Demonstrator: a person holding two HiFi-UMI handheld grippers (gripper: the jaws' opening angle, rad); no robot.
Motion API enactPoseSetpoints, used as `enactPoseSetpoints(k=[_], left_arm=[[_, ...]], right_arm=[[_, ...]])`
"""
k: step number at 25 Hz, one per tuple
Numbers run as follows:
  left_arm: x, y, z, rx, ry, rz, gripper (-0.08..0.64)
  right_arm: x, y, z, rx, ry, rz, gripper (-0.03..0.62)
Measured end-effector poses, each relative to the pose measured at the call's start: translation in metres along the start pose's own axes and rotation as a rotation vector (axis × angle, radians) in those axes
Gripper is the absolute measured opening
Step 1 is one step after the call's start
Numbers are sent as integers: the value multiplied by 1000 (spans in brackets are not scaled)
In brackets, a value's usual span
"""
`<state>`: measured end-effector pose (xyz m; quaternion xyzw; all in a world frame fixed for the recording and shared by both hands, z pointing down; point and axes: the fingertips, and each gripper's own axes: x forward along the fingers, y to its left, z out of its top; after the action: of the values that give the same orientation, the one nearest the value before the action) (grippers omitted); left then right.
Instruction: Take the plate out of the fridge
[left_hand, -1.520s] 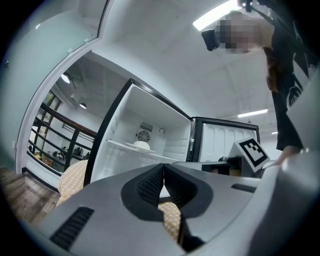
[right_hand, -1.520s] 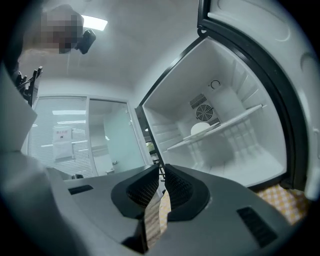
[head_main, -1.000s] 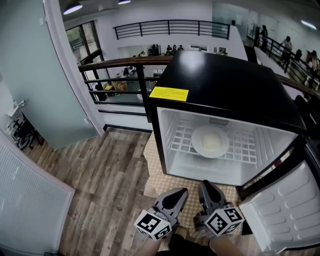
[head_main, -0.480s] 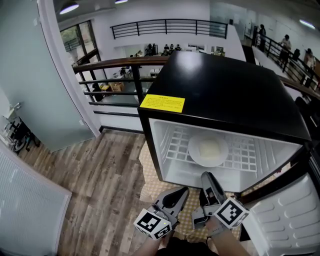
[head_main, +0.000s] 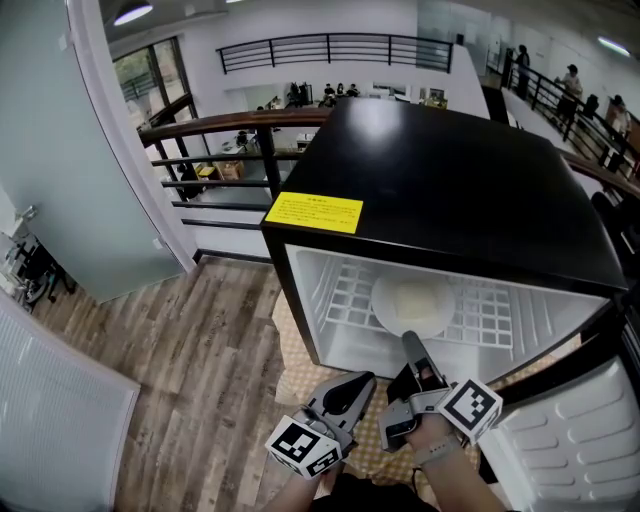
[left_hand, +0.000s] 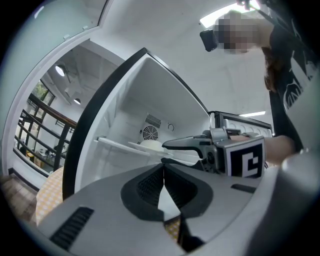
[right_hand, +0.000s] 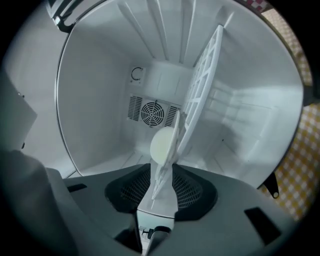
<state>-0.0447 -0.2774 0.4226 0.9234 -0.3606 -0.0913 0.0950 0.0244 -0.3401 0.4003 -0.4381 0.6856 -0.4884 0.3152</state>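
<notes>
A white plate lies on the wire shelf inside the open black fridge. My right gripper is rolled on its side and reaches into the fridge mouth, its tip at the plate's front rim. Seen edge-on in the right gripper view, the plate and the shelf run in between the jaws of my open right gripper. My left gripper hangs back before the fridge, shut and empty. The left gripper view has that gripper, the right gripper and the plate.
The fridge door stands open at the lower right. A checkered mat lies under the fridge on the wood floor. A dark railing runs behind, and a pale wall is at the left.
My right gripper has moved forward into the fridge mouth and rolled onto its side, reaching the plate's front rim. The view has closed in on the fridge. My left gripper has barely moved.
</notes>
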Motion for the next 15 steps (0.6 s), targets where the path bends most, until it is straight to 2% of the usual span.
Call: enactPoseSetpoints(k=[8,15], left_arm=[[2,3,-4,-18,4,2,9],[1,6,-4,-24,4,9,9]], right_arm=[[1,-9,-1,147,-10,-56,121],[6,-17,6,209,-51,-121,111]])
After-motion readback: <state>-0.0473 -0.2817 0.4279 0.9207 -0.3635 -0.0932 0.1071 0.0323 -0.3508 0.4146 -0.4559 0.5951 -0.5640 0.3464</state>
